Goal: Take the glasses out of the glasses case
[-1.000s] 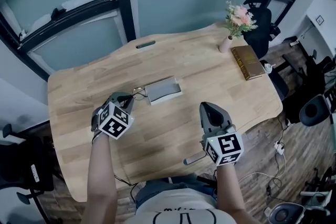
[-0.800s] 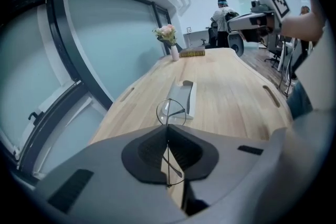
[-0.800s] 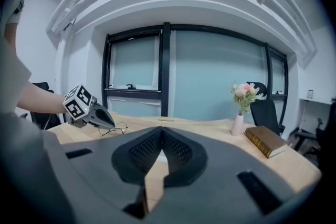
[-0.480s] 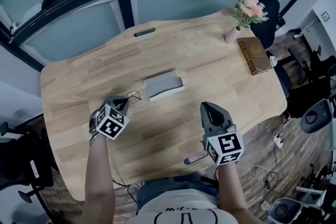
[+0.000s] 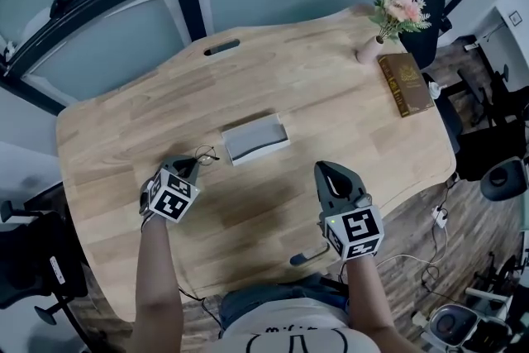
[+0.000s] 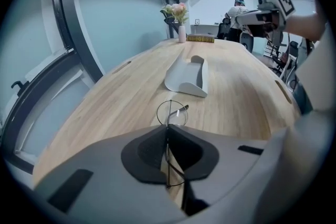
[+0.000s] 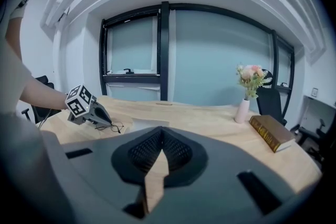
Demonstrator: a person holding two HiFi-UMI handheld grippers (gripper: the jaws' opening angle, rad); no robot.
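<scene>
Two grippers are in view, but only my left gripper [image 5: 193, 164] has work. Its jaws are pinched together on the thin black wire-rimmed glasses [image 6: 171, 113], gripping the frame edge-on so that one round lens sticks out past the tips. The glasses are already out of the grey open-topped glasses case [image 5: 255, 138], which lies on the pale wooden table [image 5: 347, 112] just beyond them. They hang low over the wood to the left of the case, and I cannot tell whether the lens rim touches the surface.

I judge the step in hand to be setting them down. To do it well, I would lower gently until the frame rests on the table and level the tilt so both lenses land together. Then I would part the jaws slowly and back straight out, so the thin wire does not snag on a pad.

My right gripper [image 7: 160, 136] has its jaws closed on nothing. It hovers over the table's near side, well apart from the case, and I'd leave it parked.
</scene>
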